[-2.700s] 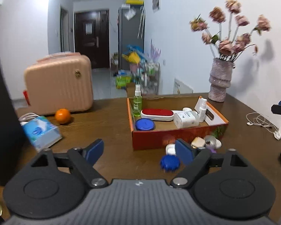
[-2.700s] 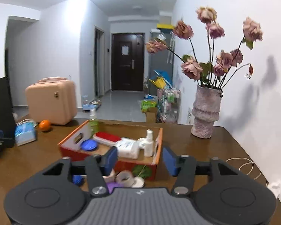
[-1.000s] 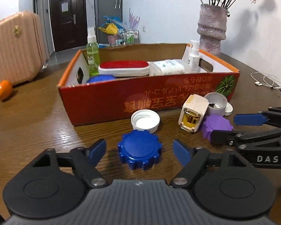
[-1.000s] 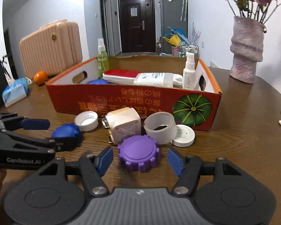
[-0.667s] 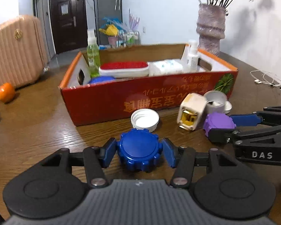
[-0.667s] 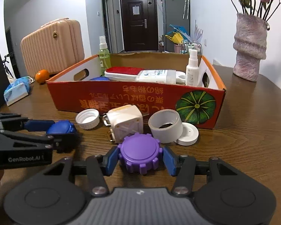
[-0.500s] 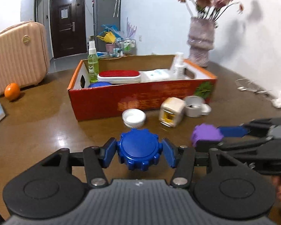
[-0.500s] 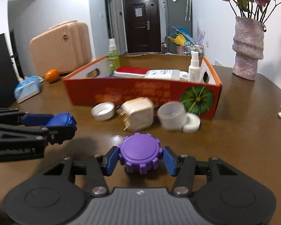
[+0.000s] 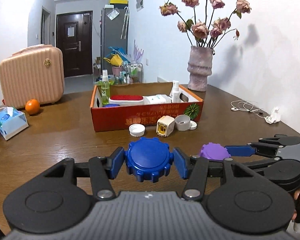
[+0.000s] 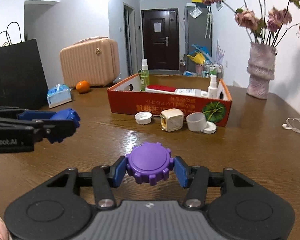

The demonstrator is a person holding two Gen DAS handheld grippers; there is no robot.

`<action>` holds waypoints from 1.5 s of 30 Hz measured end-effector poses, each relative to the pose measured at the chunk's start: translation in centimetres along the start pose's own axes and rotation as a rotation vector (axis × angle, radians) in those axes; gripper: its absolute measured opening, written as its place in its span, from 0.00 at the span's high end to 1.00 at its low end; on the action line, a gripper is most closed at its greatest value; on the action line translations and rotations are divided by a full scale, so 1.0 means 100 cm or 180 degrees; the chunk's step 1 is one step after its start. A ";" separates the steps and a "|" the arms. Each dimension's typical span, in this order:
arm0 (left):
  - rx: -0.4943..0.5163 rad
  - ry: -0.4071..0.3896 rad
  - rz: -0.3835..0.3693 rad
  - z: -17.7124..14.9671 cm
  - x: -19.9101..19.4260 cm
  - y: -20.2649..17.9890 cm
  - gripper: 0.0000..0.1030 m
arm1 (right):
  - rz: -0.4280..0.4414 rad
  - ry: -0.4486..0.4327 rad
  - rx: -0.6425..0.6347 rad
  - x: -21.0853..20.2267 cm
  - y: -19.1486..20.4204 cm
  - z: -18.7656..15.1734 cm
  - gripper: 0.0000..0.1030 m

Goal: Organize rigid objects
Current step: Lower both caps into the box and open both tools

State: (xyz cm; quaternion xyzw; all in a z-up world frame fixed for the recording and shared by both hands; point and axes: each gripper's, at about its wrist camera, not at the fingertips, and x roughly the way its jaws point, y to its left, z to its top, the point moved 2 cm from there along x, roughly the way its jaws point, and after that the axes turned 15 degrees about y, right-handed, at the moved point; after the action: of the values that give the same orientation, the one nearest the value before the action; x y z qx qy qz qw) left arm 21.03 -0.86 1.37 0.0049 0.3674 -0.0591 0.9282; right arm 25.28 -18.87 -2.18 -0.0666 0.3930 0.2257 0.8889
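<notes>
I hold the blue gear-edged cap (image 9: 149,159) clamped in my left gripper (image 9: 149,163) and the purple gear-edged cap (image 10: 149,163) in my right gripper (image 10: 150,170), both above the brown wooden table (image 9: 50,132). Beyond them, the orange cardboard box (image 9: 146,116) stands before a white-walled hallway.

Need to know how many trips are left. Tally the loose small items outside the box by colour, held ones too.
Blue: 1, gear cap in the left gripper
Purple: 1, gear cap in the right gripper
White: 4, screw cap, charger, ring, flat lid
Total: 6
</notes>
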 end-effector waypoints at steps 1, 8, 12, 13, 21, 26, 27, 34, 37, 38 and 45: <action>-0.0001 -0.0016 0.0004 0.000 -0.003 0.000 0.47 | -0.0015 -0.0025 -0.0004 -0.004 0.001 0.000 0.50; -0.0019 -0.0203 -0.0144 0.028 -0.006 0.012 0.47 | 0.0108 -0.0205 -0.0077 -0.006 -0.005 0.033 0.50; 0.0096 -0.0248 -0.0119 0.072 0.017 0.029 0.47 | 0.0108 -0.0371 -0.0226 0.004 -0.011 0.084 0.50; 0.0113 -0.0211 -0.0128 0.085 0.029 0.035 0.47 | 0.0171 -0.0384 -0.0248 0.013 -0.015 0.101 0.50; -0.0122 0.0434 -0.0193 0.168 0.163 0.087 0.47 | 0.0540 0.0174 0.0075 0.144 -0.057 0.221 0.50; 0.0071 0.0790 -0.0072 0.183 0.224 0.098 0.47 | 0.0554 0.0562 0.0196 0.222 -0.070 0.252 0.50; 0.0103 0.0821 -0.0052 0.182 0.231 0.100 0.47 | 0.0520 0.0630 0.0183 0.233 -0.069 0.255 0.50; 0.0147 0.0850 -0.0008 0.181 0.244 0.110 0.45 | 0.0410 0.0582 0.0047 0.249 -0.055 0.262 0.49; 0.0085 0.0820 -0.0032 0.184 0.233 0.114 0.45 | 0.0371 0.0451 0.0043 0.225 -0.057 0.265 0.49; 0.0067 0.0791 -0.0017 0.185 0.226 0.115 0.45 | 0.0356 0.0414 0.0029 0.214 -0.060 0.266 0.49; 0.0017 0.0356 0.0092 0.174 0.128 0.114 0.34 | 0.0073 0.0104 -0.0127 0.100 -0.072 0.232 0.41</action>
State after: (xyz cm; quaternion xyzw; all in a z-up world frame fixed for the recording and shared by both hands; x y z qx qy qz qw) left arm 43.45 8.20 4.92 0.0160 0.4184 -0.0462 0.9069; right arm 49.95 -14.90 5.96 -0.0835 0.4035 0.2425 0.8783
